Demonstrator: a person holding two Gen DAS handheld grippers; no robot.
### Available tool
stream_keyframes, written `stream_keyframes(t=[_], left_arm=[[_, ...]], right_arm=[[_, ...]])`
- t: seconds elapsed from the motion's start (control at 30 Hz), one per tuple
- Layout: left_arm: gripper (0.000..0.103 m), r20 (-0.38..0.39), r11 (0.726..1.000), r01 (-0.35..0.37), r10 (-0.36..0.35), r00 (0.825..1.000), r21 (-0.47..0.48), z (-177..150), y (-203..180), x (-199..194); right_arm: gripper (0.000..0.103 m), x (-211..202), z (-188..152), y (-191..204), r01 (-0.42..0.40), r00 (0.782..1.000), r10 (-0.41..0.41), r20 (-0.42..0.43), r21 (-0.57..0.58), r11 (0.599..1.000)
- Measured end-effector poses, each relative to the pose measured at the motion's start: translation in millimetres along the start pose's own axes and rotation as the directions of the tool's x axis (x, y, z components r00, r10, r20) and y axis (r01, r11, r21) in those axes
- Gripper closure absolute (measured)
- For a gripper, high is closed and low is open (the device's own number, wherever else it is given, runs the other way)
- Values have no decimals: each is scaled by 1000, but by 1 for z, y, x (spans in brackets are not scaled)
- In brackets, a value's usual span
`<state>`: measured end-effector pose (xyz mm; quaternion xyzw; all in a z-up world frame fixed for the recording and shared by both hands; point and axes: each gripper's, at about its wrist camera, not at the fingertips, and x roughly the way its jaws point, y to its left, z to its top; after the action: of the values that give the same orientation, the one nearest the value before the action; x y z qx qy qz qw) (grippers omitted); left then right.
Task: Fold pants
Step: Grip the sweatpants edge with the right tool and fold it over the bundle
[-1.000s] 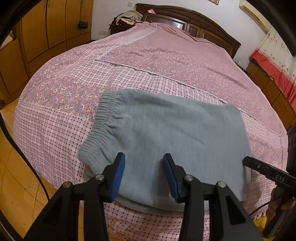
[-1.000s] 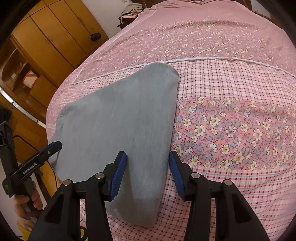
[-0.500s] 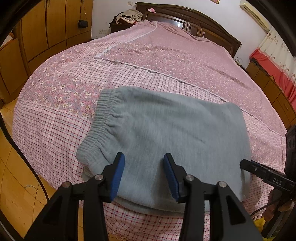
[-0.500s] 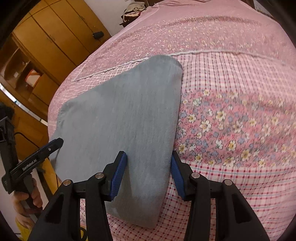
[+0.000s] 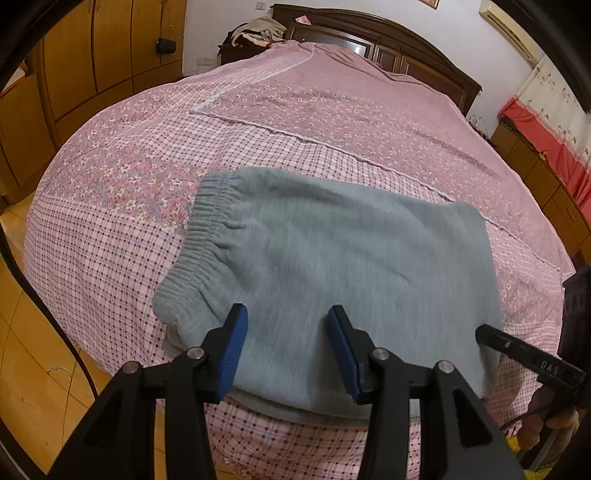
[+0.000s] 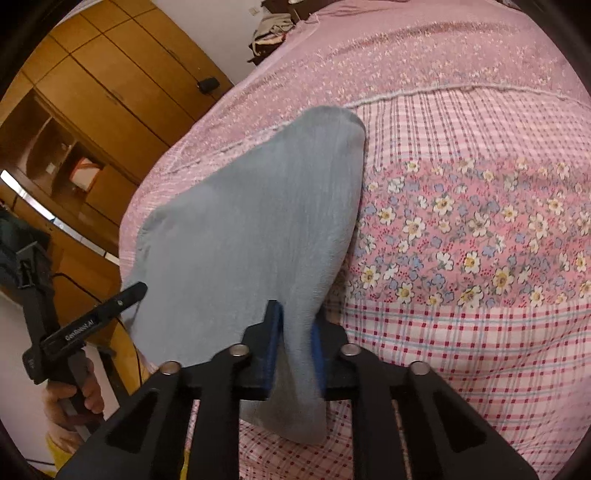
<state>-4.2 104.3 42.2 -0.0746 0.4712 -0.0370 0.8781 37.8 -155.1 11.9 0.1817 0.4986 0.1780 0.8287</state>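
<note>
Folded grey-blue pants (image 5: 332, 266) lie on the near edge of the bed, elastic waistband (image 5: 207, 229) at the left. My left gripper (image 5: 286, 332) is open over the near hem beside the waistband; the cloth lies flat between its blue pads, which do not press it. In the right wrist view the pants (image 6: 251, 229) run away to the upper left. My right gripper (image 6: 295, 332) is closing its jaws, and the pads pinch a raised fold at the right near corner. One finger (image 6: 96, 317) of the left gripper shows at the left, held by a hand (image 6: 85, 398).
The bed (image 5: 110, 236) has a pink checked and flowered cover. Wooden wardrobes (image 5: 92, 55) stand at the left, a dark headboard (image 5: 369, 40) at the back with a clothes pile (image 5: 258, 33). Low cabinets with a red cloth (image 5: 535, 122) line the right. Wooden floor (image 5: 37, 369) lies below.
The right gripper's jaws have closed on the pants' near right corner, and the cloth there is gathered up between the pads. The left gripper has stayed where it was, still open.
</note>
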Motion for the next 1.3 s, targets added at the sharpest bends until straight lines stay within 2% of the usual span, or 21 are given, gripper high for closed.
stream_keyframes(t=[0.23, 0.4, 0.53, 0.6, 0.73, 0.93, 1.07, 1.3], left_arm=[[55, -11, 1000, 28, -28, 1000, -5, -6, 2, -7], [54, -7, 1000, 20, -20, 1000, -11, -8, 0, -10], [54, -3, 998, 62, -62, 998, 33, -10, -16, -17], [49, -18, 995, 66, -65, 998, 71, -13, -25, -13], [45, -5, 993, 28, -28, 1000, 113, -19, -36, -10], [45, -2, 994, 67, -67, 998, 88, -18, -24, -18], [45, 22, 996, 66, -67, 998, 57, -15, -9, -30], [45, 65, 1000, -20, 20, 998, -7, -4, 30, -43]], right_arm=[[92, -25, 5, 6, -46, 997, 49, 62, -46, 998], [92, -49, 21, 20, -49, 991, 64, 116, -131, 990], [92, -60, 29, 37, -64, 986, 90, 140, -180, 981], [92, -63, 31, 50, -78, 984, 108, 145, -204, 976], [92, -61, 39, 73, -78, 982, 119, 144, -262, 962], [92, -58, 51, 110, -64, 986, 116, 118, -376, 925], [92, -51, 58, 130, -104, 986, 148, 74, -422, 901], [92, -28, 71, 165, -158, 983, 184, 11, -460, 874]])
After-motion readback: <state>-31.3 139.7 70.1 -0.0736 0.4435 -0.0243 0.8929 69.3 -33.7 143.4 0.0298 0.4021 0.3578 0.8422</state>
